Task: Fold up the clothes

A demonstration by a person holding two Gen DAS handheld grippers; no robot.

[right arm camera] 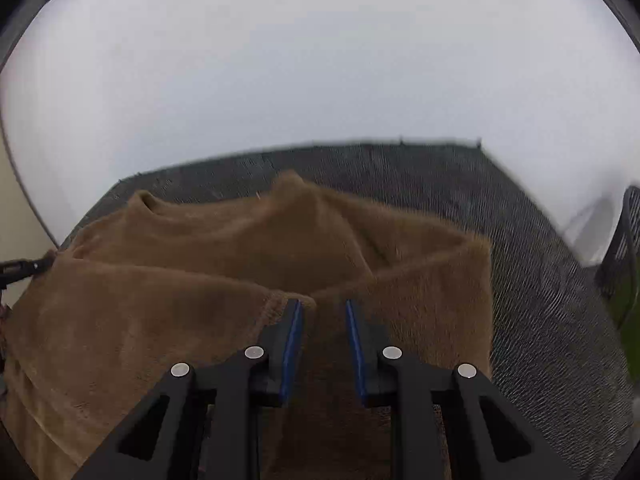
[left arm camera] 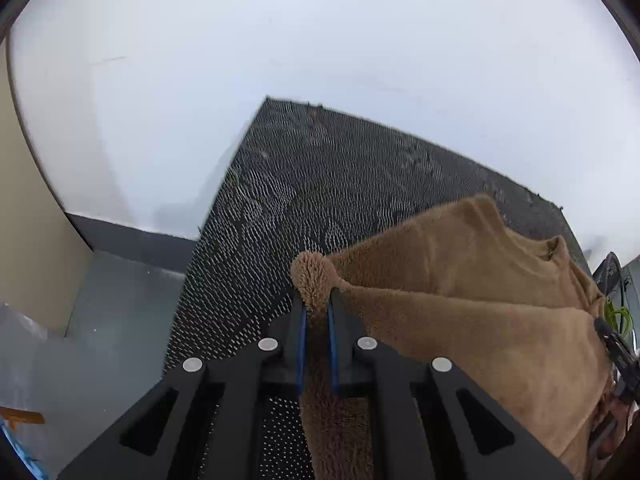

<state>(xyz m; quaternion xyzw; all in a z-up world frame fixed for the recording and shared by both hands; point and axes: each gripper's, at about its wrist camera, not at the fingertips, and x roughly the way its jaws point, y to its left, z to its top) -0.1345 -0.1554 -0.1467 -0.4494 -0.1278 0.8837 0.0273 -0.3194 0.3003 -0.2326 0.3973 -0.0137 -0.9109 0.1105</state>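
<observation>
A brown fleece garment (left arm camera: 460, 280) lies bunched on a black mat with white dots (left arm camera: 300, 168). My left gripper (left arm camera: 317, 300) is shut on a corner of the garment, and a fluffy tuft sticks out past the blue pads. In the right wrist view the same garment (right arm camera: 180, 248) is drawn up in folds over the mat (right arm camera: 540, 260). My right gripper (right arm camera: 322, 304) is closed on a thick fold of it, with cloth filling the gap between the blue pads. The garment's lower part hangs below both grippers, out of sight.
A white wall (left arm camera: 320, 40) stands behind the mat. A beige panel (left arm camera: 32, 200) and grey floor (left arm camera: 120, 320) lie off the mat's left edge. A black mesh object (right arm camera: 624, 248) stands at the far right, beside something green.
</observation>
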